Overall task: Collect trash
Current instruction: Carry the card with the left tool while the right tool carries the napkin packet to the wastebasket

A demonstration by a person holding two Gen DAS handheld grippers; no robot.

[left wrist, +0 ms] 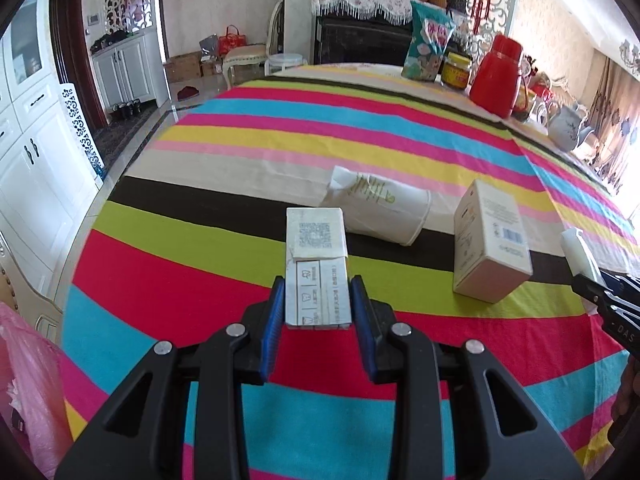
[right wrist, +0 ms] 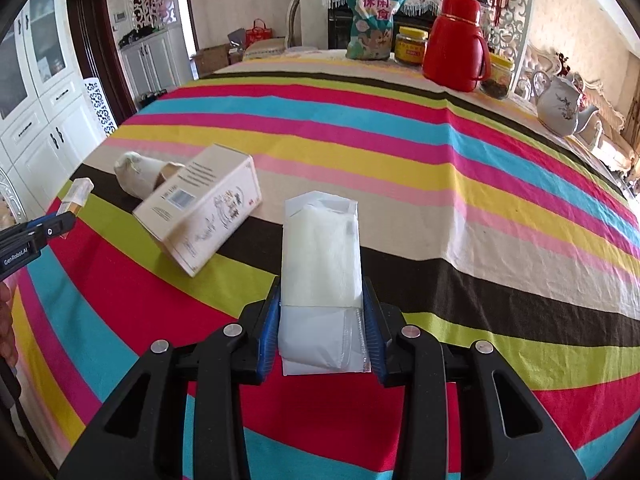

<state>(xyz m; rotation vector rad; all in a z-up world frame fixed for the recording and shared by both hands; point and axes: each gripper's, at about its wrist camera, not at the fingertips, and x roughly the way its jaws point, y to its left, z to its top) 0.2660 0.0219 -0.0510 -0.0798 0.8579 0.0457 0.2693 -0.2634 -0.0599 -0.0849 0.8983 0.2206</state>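
Step in hand: two pieces of trash gripped, one per hand, both clear of the striped tabletop (left wrist: pixel 360 128); carrying-off stage. Judged about halfway, since two more items lie uncollected.

Entries, left to right:

1. Pink plastic bag (left wrist: pixel 28 380), at the left edge of the left wrist view, beside the tabletop. Probably the trash receptacle; its mouth cannot be seen.

2. Left gripper (left wrist: pixel 318 300). Jaws narrowed, blue pads pressed on both long sides of a small printed carton (left wrist: pixel 316 264) with its end flap loose. Carton projects forward beyond the fingertips, off the cloth.

3. Paper cup (left wrist: pixel 380 208), white with green print, on its side on the beige and dark stripes. Untouched.

4. White box (left wrist: pixel 492 240) with barcode, lying just right of the cup. Untouched.

5. Right gripper (right wrist: pixel 322 312). Jaws narrowed, pads squeezing a soft white packet (right wrist: pixel 322 260), tissue-like in a clear wrapper, which stands up past the fingertips.

Next move calls for: swinging both loads leftward over the pink bag, opening the jaws only once each item is above its mouth; the loose flap and soft packet may slip if tilted steeply. Then return for cup and box.
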